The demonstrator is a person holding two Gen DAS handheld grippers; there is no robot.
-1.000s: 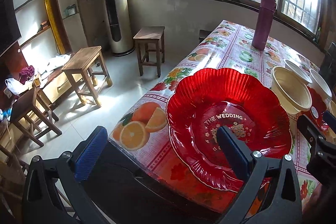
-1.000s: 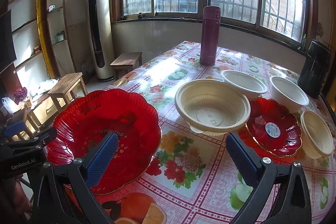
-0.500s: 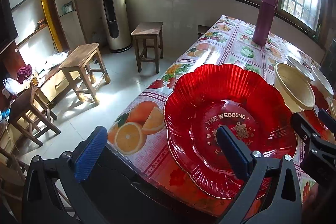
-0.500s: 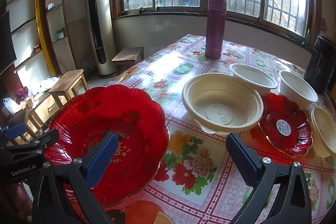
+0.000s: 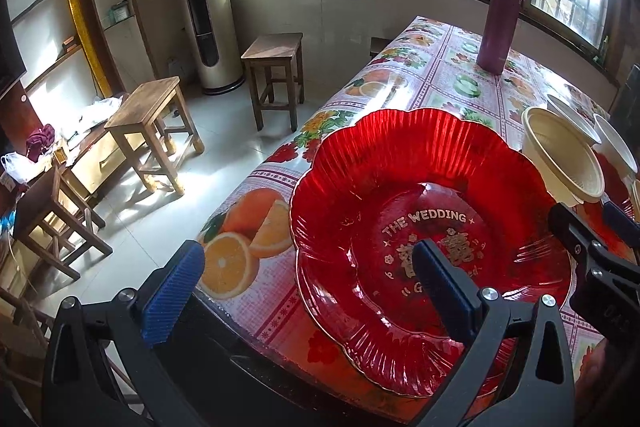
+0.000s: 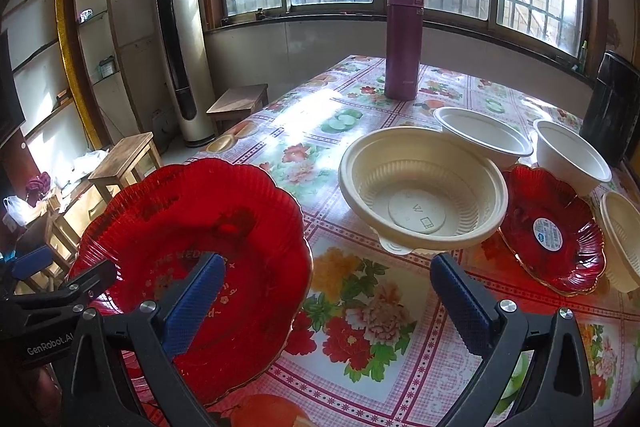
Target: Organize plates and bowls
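- The bench (image 6: 360,131) with its flowered cloth carries everything. Its near corner lies just below the left claw (image 5: 304,291), and beyond that edge there is only floor and wooden stools (image 5: 148,115).
- The large red wedding plate (image 5: 400,167) lies near that corner, under and ahead of the left claw. The left claw is wide open, with one pad over the plate's middle and the other outside, past the bench edge. It holds nothing.
- The right claw (image 6: 324,299) is also wide open and empty. The red plate is at its left, and the large cream bowl (image 6: 420,187) is straight ahead, tilted, and seems to rest on the small red plate (image 6: 556,227).
- Judgement: the sorting has hardly begun and a first grasp is being chosen. The next move probably calls for closing on a rim, and a thin plate rim needs a careful, low approach.
- Three more bowls, two white (image 6: 480,135) and one cream, stand close together at the far right, so there is little room there. The open cloth between both claws is free for stacking.
- The purple flask (image 6: 402,39) stands far ahead, out of the way.
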